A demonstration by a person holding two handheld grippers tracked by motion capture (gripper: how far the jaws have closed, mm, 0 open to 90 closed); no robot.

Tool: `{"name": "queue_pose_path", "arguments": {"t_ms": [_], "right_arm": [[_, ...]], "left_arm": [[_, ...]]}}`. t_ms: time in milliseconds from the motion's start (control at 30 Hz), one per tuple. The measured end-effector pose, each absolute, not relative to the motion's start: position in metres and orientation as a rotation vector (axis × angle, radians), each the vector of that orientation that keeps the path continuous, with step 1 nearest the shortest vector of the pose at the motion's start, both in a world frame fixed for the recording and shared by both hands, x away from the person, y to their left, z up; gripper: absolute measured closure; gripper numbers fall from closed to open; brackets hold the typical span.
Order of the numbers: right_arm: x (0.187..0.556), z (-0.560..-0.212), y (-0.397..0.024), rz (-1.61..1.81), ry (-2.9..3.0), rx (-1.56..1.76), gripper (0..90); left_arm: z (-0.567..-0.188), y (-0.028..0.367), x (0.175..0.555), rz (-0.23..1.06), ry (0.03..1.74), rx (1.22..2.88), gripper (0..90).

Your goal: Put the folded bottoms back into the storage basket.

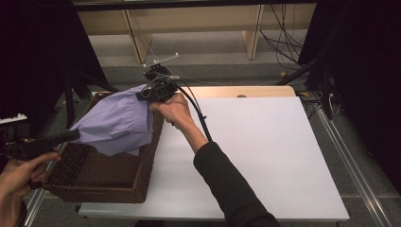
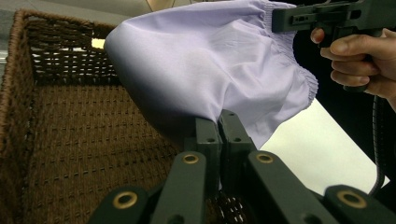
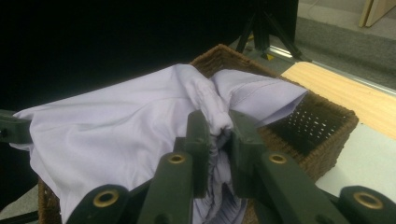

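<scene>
High view first: at the far left I have my left hand-held gripper [image 1: 71, 135] reaching in over the near-left side of the brown wicker basket [image 1: 118, 189], its jaws pressed together on the edge of a pale lilac cloth [image 1: 118, 120]. In the left gripper view the jaws of that gripper [image 2: 218, 122] are closed tight on the lower fold of the cloth [image 2: 205, 65], with the woven basket floor [image 2: 84, 140] beneath and bare. The cloth is lifted and stretched above the basket, sagging a little between my two grips. Moving right, my right hand-held gripper [image 1: 156, 90] holds the far corner of the cloth up over the basket's far-right rim, my right hand [image 1: 175, 109] wrapped around its handle. In the right gripper view its jaws [image 3: 218, 126] pinch a bunched, gathered seam of the cloth [image 3: 116, 126]. To the right of the basket lies the white worktop [image 1: 265, 156].
</scene>
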State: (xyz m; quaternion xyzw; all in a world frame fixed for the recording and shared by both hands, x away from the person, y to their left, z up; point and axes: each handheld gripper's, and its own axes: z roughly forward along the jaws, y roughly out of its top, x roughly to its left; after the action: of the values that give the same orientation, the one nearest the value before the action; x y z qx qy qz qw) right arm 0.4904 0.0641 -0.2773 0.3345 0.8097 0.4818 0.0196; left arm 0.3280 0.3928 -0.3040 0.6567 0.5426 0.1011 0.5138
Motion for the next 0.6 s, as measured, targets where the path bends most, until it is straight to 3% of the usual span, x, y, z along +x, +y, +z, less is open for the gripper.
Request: {"name": "queue_pose_path", "arguments": {"t_ms": [600], "right_arm": [[0.491, -0.287, 0.08, 1.49, 2.522, 1.037, 80.7]], "left_arm": [[-0.306, 0.405, 0.326, 0.265, 1.337, 1.565, 87.9]]}}
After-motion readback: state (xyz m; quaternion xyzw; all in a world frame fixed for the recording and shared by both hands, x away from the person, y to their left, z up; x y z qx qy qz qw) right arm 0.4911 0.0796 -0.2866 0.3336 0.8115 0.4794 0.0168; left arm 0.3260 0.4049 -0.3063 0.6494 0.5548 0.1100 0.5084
